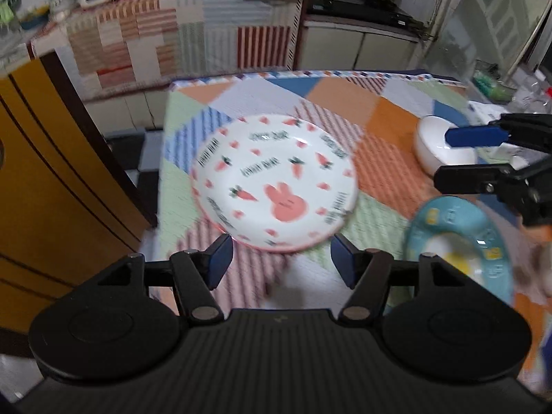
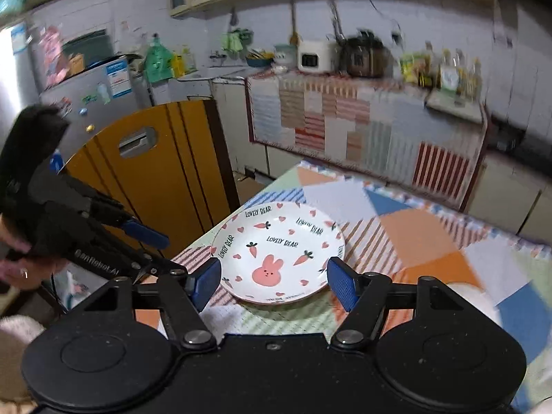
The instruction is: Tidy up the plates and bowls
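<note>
A white plate (image 1: 276, 183) (image 2: 279, 255) with a pink rabbit and carrots lies flat on the patchwork tablecloth (image 1: 345, 96). My left gripper (image 1: 281, 262) hovers open just short of the plate's near rim, nothing between its blue pads. In the right wrist view my right gripper (image 2: 274, 281) is open too, above the plate's near edge and holding nothing. In the left wrist view the right gripper (image 1: 443, 157) reaches in from the right in front of a white bowl (image 1: 427, 141). A light blue plate (image 1: 455, 241) lies near right. The left gripper (image 2: 165, 252) shows at the left, held by a hand (image 2: 20, 269).
The table's left edge (image 1: 162, 172) drops off beside a yellow-brown door (image 1: 51, 172). Behind the table runs a counter with a striped cloth (image 1: 207, 34), appliances on it and a stove (image 1: 362, 10). Clutter (image 1: 500, 86) sits at the table's far right.
</note>
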Tool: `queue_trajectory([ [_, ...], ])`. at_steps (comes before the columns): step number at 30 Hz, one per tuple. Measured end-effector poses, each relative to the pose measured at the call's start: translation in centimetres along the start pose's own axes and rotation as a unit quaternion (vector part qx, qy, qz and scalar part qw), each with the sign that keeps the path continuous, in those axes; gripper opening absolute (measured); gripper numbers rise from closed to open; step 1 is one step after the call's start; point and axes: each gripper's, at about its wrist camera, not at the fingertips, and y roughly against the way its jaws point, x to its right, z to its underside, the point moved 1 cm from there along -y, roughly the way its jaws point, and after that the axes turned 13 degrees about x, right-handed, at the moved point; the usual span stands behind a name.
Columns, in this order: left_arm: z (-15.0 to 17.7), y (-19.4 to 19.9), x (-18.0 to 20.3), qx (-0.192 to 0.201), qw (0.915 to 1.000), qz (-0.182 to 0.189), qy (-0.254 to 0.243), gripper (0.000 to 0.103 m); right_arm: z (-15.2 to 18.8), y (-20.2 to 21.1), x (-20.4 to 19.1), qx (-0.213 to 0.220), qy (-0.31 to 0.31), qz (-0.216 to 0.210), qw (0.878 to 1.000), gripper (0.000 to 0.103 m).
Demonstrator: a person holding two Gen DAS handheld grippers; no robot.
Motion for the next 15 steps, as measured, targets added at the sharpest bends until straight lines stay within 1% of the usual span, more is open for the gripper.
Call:
queue_trajectory([
  [2, 0.5, -0.8, -0.5, 0.015, 0.9995, -0.019, -0.021, 0.062, 0.4, -1.7, 0.9, -0.019, -0.037, -0.004, 0.999, 0.073],
  [3, 0.8, -1.4, -0.8, 0.018, 0.9992, -0.026, -0.023, 0.063, 0.7, -2.7, 1.7, -0.028, -0.058, -0.005, 0.998, 0.073],
  [6, 1.8, -3.6, -2.1, 0.016, 0.9991, -0.038, -0.007, 0.064, 2.4, -4.9, 3.4, -0.040, -0.110, -0.008, 0.993, 0.072],
  [10, 2.6, -6.8, -4.0, 0.002, 0.9981, -0.056, 0.026, 0.064, 4.3, -7.8, 5.2, -0.053, -0.143, 0.008, 0.988, 0.072],
  [12, 2.8, -7.9, -4.5, -0.006, 0.9977, -0.059, 0.032, 0.064, 5.2, -9.1, 5.8, -0.063, -0.160, 0.013, 0.985, 0.070],
  [15, 2.9, -9.2, -5.2, -0.013, 0.9976, -0.055, 0.041, 0.064, 6.0, -10.5, 6.2, -0.078, -0.162, 0.021, 0.984, 0.067],
])
